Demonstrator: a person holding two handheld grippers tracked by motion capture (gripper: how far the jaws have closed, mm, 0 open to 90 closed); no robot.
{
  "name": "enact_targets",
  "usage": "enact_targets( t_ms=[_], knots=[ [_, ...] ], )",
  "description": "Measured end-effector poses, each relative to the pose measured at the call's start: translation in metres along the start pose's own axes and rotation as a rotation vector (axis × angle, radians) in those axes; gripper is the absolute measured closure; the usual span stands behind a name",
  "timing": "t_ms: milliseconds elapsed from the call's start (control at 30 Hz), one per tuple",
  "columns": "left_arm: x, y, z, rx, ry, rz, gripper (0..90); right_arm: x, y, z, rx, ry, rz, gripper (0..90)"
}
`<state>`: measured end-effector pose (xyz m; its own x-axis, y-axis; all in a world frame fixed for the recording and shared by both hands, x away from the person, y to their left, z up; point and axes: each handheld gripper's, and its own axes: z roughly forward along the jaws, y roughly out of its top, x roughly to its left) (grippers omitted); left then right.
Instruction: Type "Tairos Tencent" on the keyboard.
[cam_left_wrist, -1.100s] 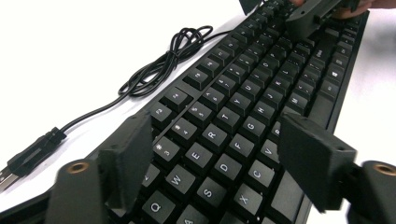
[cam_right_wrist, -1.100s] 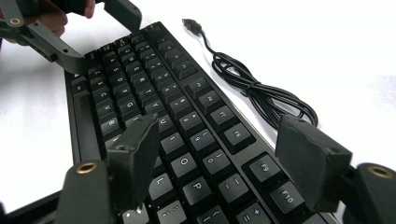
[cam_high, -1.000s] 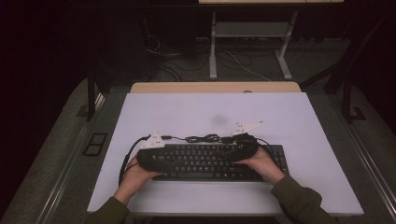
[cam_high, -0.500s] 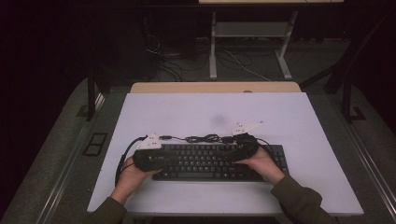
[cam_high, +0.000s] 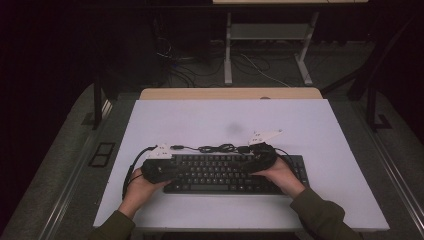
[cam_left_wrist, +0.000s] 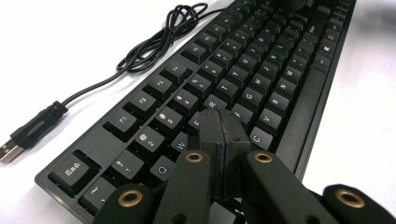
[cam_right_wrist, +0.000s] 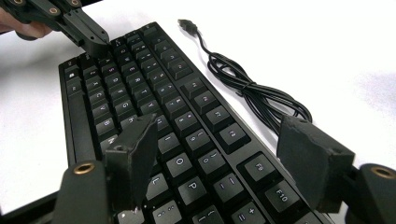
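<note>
Hovering over keyboard (cam_high: 220, 172) | left fingers (cam_left_wrist: 212, 135) just closed together, empty | right fingers (cam_right_wrist: 135, 154) apart above keys

White table (cam_high: 320, 125), dark carpeted floor (cam_high: 60, 165)

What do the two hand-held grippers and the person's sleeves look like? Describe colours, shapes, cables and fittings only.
Each gripper, the left gripper and the right gripper, is black with a pale grey three-cornered plate on top. The left one trails a black cable. Close up, the jaws are matt black flat-faced blocks on black link arms with brass-coloured ringed pivots. The person wears dark olive-green sleeves.
</note>
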<state>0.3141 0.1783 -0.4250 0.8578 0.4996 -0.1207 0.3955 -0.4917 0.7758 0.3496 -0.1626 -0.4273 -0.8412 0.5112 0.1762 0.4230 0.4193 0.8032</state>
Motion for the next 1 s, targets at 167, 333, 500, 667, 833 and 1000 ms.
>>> enact_targets(
  t_ms=[167, 333, 500, 667, 833, 1000],
  knots=[
    [0.0, -0.001, 0.003, 0.017, -0.002, -0.002, 89.1, 0.0, 0.0, 0.0, 0.003, 0.001, 0.0, 28.7],
    [0.001, -0.002, 0.007, 0.032, -0.006, 0.001, 89.1, 0.0, 0.0, 0.0, 0.004, 0.001, 0.003, 28.8],
    [0.0, -0.002, 0.01, 0.042, -0.009, 0.003, 89.1, 0.001, 0.0, 0.001, 0.004, 0.002, -0.001, 28.7],
    [0.0, -0.002, 0.011, 0.046, -0.01, 0.009, 89.1, 0.0, 0.0, 0.001, 0.004, 0.001, -0.001, 28.8],
    [0.0, -0.003, 0.011, 0.049, -0.009, 0.006, 89.2, 0.001, 0.0, 0.001, 0.003, 0.0, -0.001, 28.8],
    [0.0, -0.003, 0.013, 0.061, -0.012, 0.009, 89.2, 0.001, 0.0, 0.001, 0.004, 0.001, 0.0, 28.7]
  ],
)
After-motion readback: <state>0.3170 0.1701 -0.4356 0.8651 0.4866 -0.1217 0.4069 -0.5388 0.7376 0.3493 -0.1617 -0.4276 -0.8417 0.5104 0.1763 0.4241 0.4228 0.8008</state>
